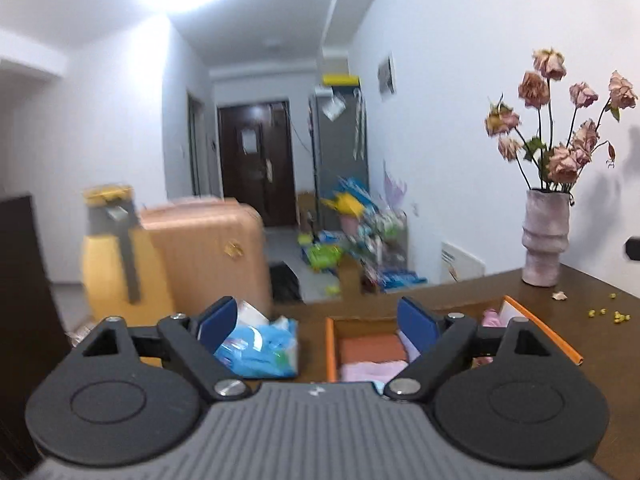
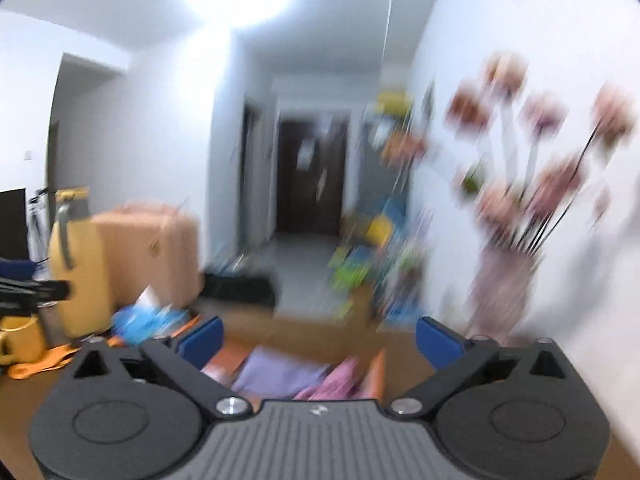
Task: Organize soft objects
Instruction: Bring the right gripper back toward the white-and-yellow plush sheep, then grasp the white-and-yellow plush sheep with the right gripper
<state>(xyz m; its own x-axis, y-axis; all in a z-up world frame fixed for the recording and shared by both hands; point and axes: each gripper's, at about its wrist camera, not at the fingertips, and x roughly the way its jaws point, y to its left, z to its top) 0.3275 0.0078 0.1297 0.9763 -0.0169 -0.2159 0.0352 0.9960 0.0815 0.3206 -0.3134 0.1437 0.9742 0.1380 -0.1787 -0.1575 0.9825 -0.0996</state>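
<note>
An orange box (image 1: 330,344) sits on the brown table (image 1: 580,344), holding folded soft cloths: a rust-coloured one (image 1: 370,348), pink ones (image 1: 372,370) and a lilac one (image 2: 276,372). My left gripper (image 1: 318,322) hovers above and in front of the box, open, with nothing between its blue pads (image 1: 416,322). My right gripper (image 2: 318,338) is also open and empty over the same box (image 2: 376,376); that view is heavily blurred. A blue plastic packet (image 1: 260,346) lies on the table left of the box.
A vase of dried pink roses (image 1: 546,236) stands at the table's right rear, petals scattered nearby. A yellow jug (image 1: 116,256) stands at the left, and a peach suitcase (image 1: 208,252) is on the floor beyond the table. The hallway beyond holds clutter on the floor.
</note>
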